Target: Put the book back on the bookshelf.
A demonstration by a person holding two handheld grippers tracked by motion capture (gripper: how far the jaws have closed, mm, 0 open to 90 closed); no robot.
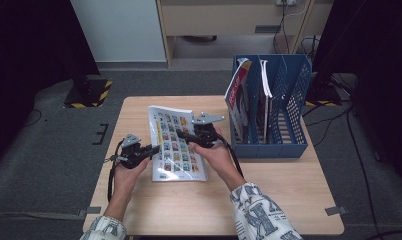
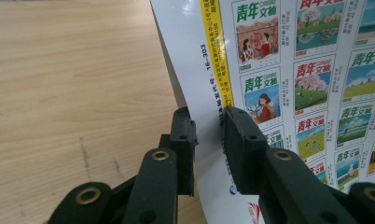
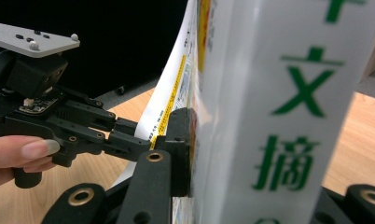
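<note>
A magazine (image 1: 176, 145) with a grid of small colourful covers printed on it is held slightly tilted over the wooden table (image 1: 269, 190). My left gripper (image 1: 154, 148) is at its left edge. In the left gripper view the jaws (image 2: 209, 116) are shut on that white and yellow edge of the magazine (image 2: 316, 70), one pad on each side. My right gripper (image 1: 181, 134) reaches in from the right over the magazine's upper part. In the right gripper view its jaws (image 3: 223, 121) are shut on the magazine (image 3: 279, 93), which hides the right jaw. The left gripper (image 3: 129, 135) shows beyond it.
A blue file holder (image 1: 294, 100) stands at the table's back right, with magazines (image 1: 237, 95) upright in its left slots. Bare tabletop lies left of the magazine and along the front edge. Dark floor with cables surrounds the table.
</note>
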